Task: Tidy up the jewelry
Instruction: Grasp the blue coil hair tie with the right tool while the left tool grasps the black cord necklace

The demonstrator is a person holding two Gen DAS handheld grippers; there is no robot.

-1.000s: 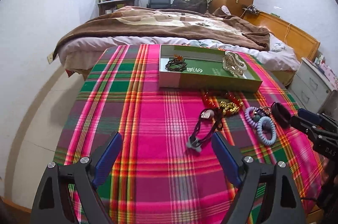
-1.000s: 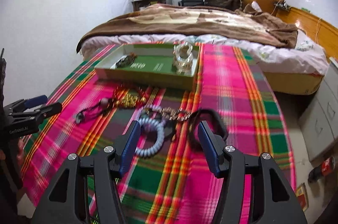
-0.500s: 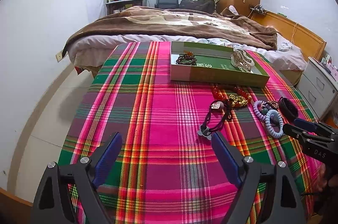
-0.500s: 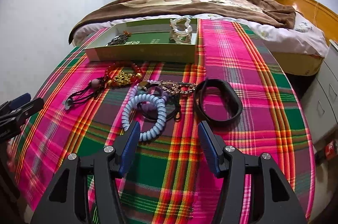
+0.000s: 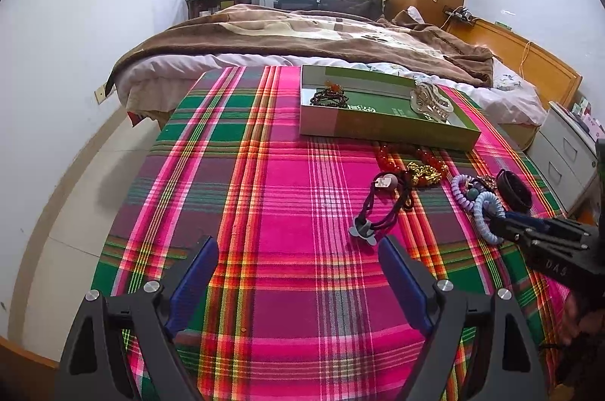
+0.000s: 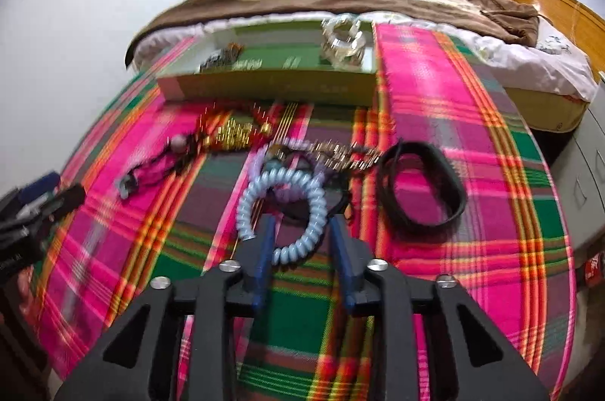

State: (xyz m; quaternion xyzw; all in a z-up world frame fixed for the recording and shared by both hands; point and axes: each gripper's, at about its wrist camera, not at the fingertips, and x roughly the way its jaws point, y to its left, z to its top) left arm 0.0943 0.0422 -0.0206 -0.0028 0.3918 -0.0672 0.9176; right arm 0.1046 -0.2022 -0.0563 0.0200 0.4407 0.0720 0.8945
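Right wrist view: right gripper (image 6: 300, 236) has just been closing round the pale-blue spiral hair tie (image 6: 281, 208), pads not clearly pressing it. Left gripper (image 5: 298, 272) hangs wide, empty. Next, judged: finish the pinch, lift it to the green tray (image 6: 264, 87).

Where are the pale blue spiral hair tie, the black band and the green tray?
pale blue spiral hair tie (image 6: 319, 208), right wrist view, right side of its coil.
black band (image 6: 455, 181), right wrist view, its right edge.
green tray (image 5: 393, 126), left wrist view, near side wall.

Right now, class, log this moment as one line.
right gripper: fingers just closing around blue coil hair tie | left gripper: open, holding nothing | tray: two pieces inside
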